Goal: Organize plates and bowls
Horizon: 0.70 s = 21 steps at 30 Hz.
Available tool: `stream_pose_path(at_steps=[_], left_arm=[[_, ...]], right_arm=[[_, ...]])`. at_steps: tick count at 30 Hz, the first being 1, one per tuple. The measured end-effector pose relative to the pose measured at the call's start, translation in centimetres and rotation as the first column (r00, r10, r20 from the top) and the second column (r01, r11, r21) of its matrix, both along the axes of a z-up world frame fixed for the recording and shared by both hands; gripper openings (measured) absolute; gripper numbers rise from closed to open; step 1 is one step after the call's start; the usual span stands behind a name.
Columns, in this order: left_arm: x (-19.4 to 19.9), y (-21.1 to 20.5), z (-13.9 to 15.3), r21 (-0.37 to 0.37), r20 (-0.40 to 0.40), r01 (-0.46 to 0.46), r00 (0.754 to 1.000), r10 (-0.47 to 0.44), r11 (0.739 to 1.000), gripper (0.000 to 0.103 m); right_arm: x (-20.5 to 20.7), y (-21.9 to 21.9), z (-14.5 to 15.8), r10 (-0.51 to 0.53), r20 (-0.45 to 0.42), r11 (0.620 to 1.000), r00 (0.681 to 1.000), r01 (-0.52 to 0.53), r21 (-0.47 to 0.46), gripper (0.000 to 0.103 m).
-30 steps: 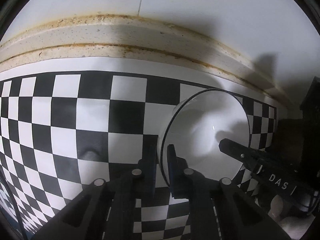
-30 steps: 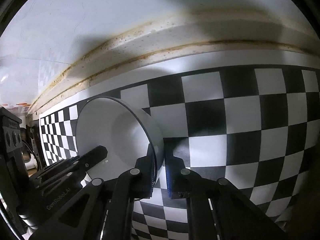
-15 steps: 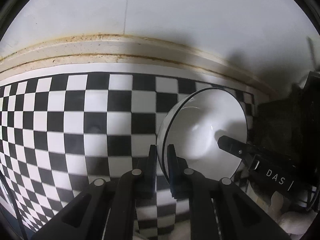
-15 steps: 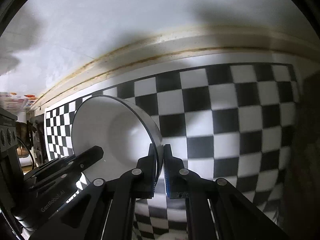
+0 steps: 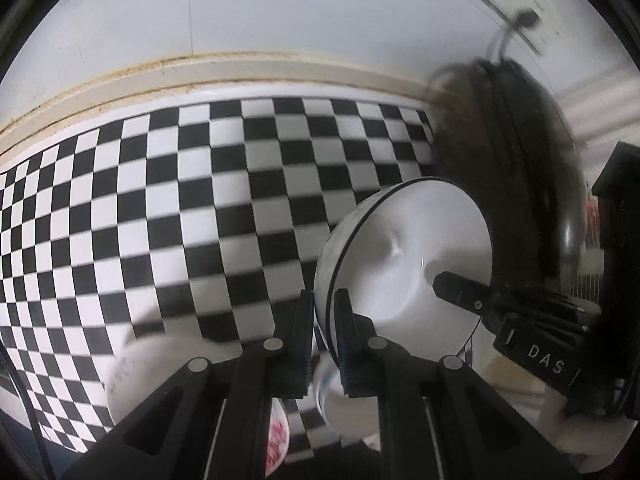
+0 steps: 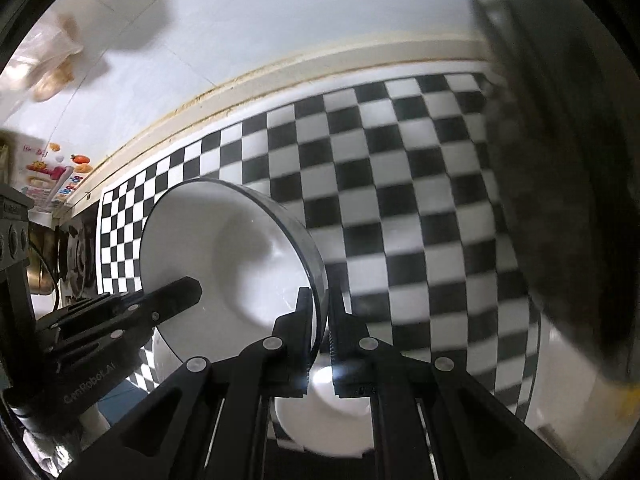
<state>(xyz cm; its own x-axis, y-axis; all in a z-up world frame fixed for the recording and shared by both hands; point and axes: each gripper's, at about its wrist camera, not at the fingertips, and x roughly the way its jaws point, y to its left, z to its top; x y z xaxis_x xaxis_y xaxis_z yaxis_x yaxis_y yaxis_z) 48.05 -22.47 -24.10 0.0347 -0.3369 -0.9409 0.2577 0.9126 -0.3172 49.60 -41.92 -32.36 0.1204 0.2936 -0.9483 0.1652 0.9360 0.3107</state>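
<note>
A white bowl (image 5: 400, 256) with a thin black rim hangs tilted above the checkered mat (image 5: 160, 200), held from two sides. My left gripper (image 5: 324, 312) is shut on its near left rim. The right gripper's fingers (image 5: 460, 288) reach in from the right. In the right wrist view the same bowl (image 6: 224, 256) sits left of centre, and my right gripper (image 6: 324, 312) is shut on its right rim. The left gripper's fingers (image 6: 176, 300) clamp the opposite side. Below the bowl lie other white dishes (image 5: 160, 352), (image 6: 328, 420), partly hidden by the fingers.
A dark, blurred pan (image 5: 512, 184) stands at the mat's right end, also large at the right in the right wrist view (image 6: 568, 160). A cream ledge (image 5: 240, 68) and white wall run behind the mat. A red-patterned dish (image 5: 276, 436) shows low between the left gripper's arms.
Both grippers have risen with the bowl held between them, so the mat looks smaller and farther. White dishes below and the dark pan at the right have come into view.
</note>
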Motion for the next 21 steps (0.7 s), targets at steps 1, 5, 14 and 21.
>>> stream_pose_path(at_steps=[1,5,14,21], left_arm=[[-1.0,0.0,0.0,0.0,-0.006,0.011,1.0,-0.011,1.0,0.008],[-4.4,-0.6,-0.8,0.005,-0.032,0.055,0.998,-0.055,0.998,0.008],[-8.9,-1.7,-4.0,0.044,-0.108,0.105,0.989,-0.1,0.994,0.008],[-10.1,-2.0,-6.2,0.067,-0.143,0.124,0.983,-0.113,0.99,0.008]], right_arm=[[-1.1,-0.3,0.2,-0.004,0.002,1.0,1.0,0.004,0.001,0.009],[-5.5,-0.8,0.2,-0.02,-0.002,1.0,1.0,0.02,0.001,0.009],[-11.1,-1.3,-4.2,-0.051,-0.08,0.998,0.995,0.053,0.02,0.009],[-12.7,-1.6,-6.4,-0.056,-0.112,0.998,0.992,0.059,0.024,0.009]])
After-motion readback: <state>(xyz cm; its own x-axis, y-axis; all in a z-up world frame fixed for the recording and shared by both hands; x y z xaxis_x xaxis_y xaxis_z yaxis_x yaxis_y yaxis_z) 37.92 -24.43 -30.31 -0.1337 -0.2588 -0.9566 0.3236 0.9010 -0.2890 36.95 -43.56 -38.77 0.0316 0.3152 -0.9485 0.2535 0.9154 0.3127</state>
